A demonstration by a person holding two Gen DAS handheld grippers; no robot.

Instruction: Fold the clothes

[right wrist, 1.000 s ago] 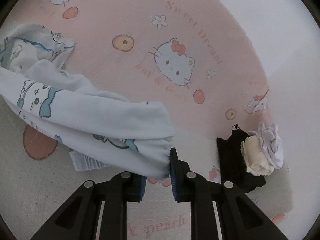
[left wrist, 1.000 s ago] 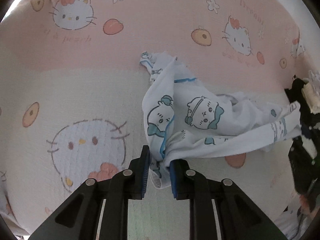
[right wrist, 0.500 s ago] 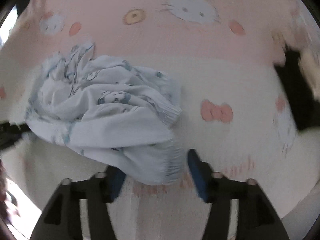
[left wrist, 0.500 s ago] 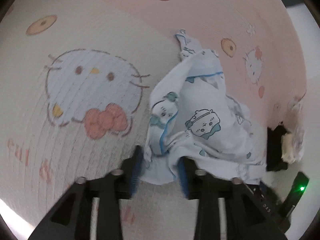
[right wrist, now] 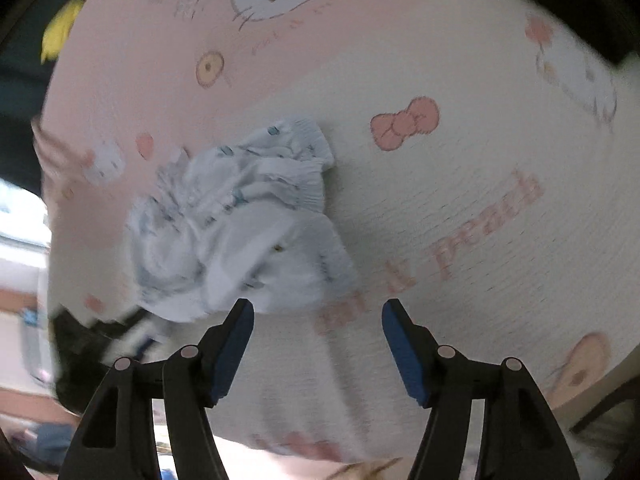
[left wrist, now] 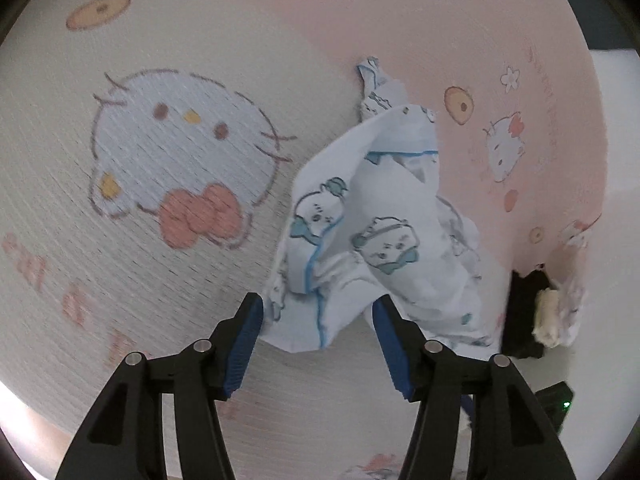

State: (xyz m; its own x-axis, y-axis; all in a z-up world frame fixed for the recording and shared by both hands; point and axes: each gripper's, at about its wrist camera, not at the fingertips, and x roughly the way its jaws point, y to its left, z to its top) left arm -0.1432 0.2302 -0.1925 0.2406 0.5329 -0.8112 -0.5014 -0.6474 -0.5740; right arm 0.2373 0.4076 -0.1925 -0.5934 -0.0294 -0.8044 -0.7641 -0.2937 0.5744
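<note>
1. Lying crumpled on the pink-and-cream cartoon-cat bedsheet, the white garment with blue cartoon print sits mid-sheet.
2. Left tongs are opening; the garment's hem lies between them, unpressed.
3. Right tongs gape empty, just beside the garment.
4. Bare sheet spreads all round; a small black-and-cream clothes pile sits near the sheet's edge.

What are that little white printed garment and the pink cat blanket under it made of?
The printed garment looks like thin, matte woven cotton: it crumples into soft, sharp folds. The blanket seems a thicker ribbed or waffle-textured fabric, judging by its fine ridged lines. Exact fibres can't be told.
</note>
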